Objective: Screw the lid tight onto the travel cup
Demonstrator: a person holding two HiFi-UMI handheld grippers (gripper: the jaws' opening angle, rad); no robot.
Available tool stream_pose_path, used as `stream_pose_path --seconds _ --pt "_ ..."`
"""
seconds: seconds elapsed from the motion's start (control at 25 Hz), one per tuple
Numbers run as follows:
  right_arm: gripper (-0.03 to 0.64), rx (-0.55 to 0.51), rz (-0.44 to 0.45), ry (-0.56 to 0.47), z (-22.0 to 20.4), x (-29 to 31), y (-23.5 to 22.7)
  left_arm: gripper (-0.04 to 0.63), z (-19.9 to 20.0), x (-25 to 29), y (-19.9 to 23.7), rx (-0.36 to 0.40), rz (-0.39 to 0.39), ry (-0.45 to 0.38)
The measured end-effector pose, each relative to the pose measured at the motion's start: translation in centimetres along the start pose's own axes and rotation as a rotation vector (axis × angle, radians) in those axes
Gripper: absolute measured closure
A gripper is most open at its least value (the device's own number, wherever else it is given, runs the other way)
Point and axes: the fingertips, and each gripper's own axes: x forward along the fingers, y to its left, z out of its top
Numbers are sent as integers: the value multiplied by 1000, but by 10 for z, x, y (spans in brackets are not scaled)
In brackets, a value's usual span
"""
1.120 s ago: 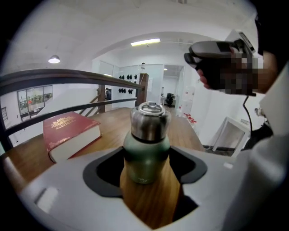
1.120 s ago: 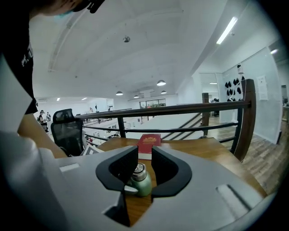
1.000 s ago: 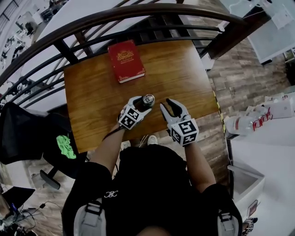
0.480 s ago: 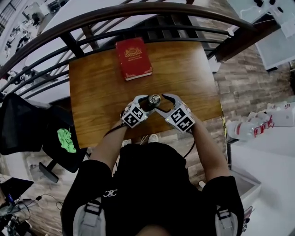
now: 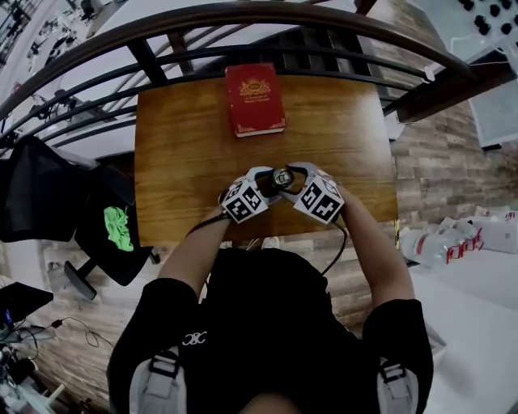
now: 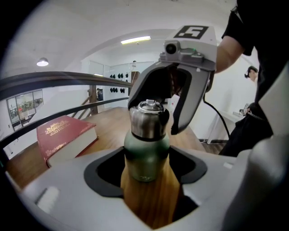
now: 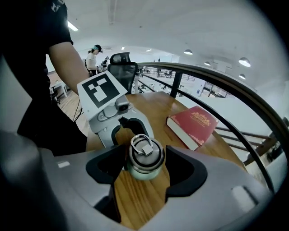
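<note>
A green travel cup (image 5: pixel 281 177) with a steel lid (image 6: pixel 148 119) stands upright near the front edge of the wooden table (image 5: pixel 186 145). My left gripper (image 5: pixel 273 180) is shut on the green body (image 6: pixel 145 155) from the left. My right gripper (image 5: pixel 288 179) comes in from the right at lid height. Its jaws are opening, and the ring-topped lid (image 7: pixel 144 155) sits between them with thin gaps on both sides. In the left gripper view the right gripper (image 6: pixel 174 97) arches over the lid. The right gripper view shows the left gripper (image 7: pixel 122 124) just behind the cup.
A red book (image 5: pixel 255 99) lies at the table's far edge, well behind the cup. A curved dark railing (image 5: pixel 243 20) runs along the far side. A black chair with a green cloth (image 5: pixel 117 228) stands left of the table. A person stands far back.
My right gripper has swung left from open table to the cup, and its jaws now flank the lid. The left gripper has kept its hold on the cup.
</note>
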Motion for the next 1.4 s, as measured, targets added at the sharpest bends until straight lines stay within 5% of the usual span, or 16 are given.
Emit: stream_pose_path --seconds 0.28,0.48,0.84,1.4 --pt "360 -85 123 64 1 7 -3 241 -1 1 0 24 -4 22" --pt "362 -60 129 79 3 7 -4 244 -4 1 1 33 8 43" --pt "362 102 -25 -19 11 3 -8 250 -18 6 1 -103 81 31" --pt "363 452 -343 -98 9 -1 -19 250 -17 5 3 -122 86 2"
